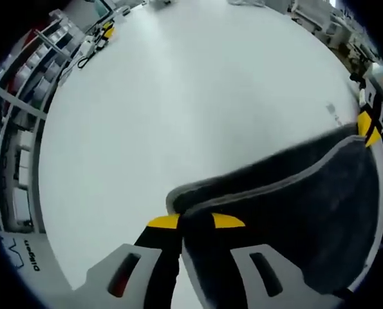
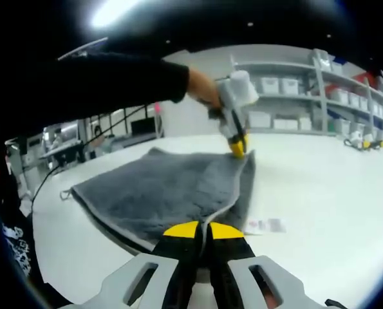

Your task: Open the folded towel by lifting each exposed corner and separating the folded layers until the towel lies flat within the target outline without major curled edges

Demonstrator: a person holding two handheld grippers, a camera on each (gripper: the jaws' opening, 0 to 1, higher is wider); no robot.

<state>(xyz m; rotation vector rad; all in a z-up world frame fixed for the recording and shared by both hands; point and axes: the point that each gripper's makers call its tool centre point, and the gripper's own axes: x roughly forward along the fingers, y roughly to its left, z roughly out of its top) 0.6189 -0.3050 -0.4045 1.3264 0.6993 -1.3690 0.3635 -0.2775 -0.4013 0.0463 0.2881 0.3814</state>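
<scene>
You're working over a big white table (image 1: 178, 96) that's taking up most of both views, with shelving racks (image 2: 307, 96) full of pale bins lining the room's edge behind it. The dark grey towel (image 2: 159, 190) is lying spread across the tabletop, still folded over on itself — you can see a lighter hem edge running along the doubled layers in the left gripper view. In the right gripper view it's stretching away from you toward the far corner, and a small loop tag is sticking out at its left corner.

Your left gripper (image 1: 196, 222) is sitting with its yellow-tipped jaws pressed together on the near edge of the towel, fabric pinched between them. Your right gripper (image 2: 203, 230) is doing the same thing on its end — jaws closed tight on the towel's hem right at the bottom of its view. In the right gripper view you're seeing your other hand in a dark sleeve (image 2: 114, 80) holding the left gripper down at the towel's far corner. A small white label (image 2: 265, 225) is lying flat on the table just beside the towel's right edge.
</scene>
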